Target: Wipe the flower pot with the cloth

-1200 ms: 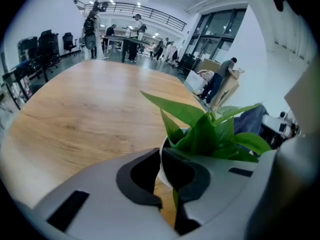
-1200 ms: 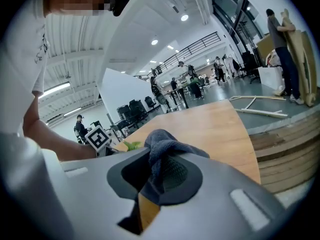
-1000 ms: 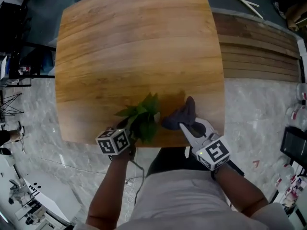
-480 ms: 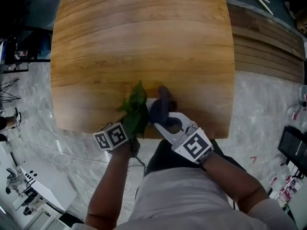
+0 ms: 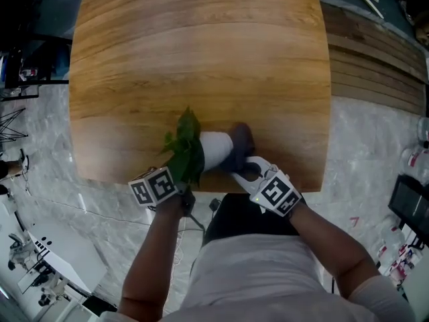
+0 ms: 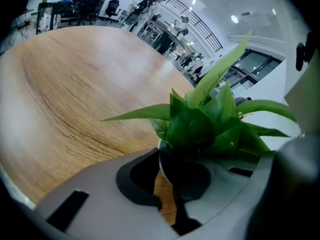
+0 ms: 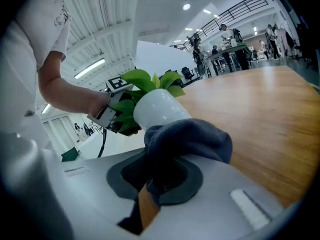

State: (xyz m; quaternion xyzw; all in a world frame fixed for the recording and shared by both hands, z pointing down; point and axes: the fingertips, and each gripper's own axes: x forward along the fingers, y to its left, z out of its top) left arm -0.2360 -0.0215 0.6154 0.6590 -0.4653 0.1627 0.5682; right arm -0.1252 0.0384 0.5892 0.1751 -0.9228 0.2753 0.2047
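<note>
Left gripper (image 6: 167, 181) fingers, opening, seemingly pinch the flower pot (image 7: 157, 109) rim; right gripper (image 7: 155, 184) fingers clamp cloth (image 7: 192, 139).

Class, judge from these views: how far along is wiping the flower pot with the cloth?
Done: the right gripper grips the cloth. The left gripper has the rim of the pot between its opening jaws, with the pot tipped sideways. In hand: the cloth sits against the pot's base end. Left: the wiping itself; how much is clean cannot be told.

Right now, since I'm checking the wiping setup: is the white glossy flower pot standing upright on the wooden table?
No, the white glossy flower pot is tipped sideways, its green leaves pointing left in the head view.
</note>
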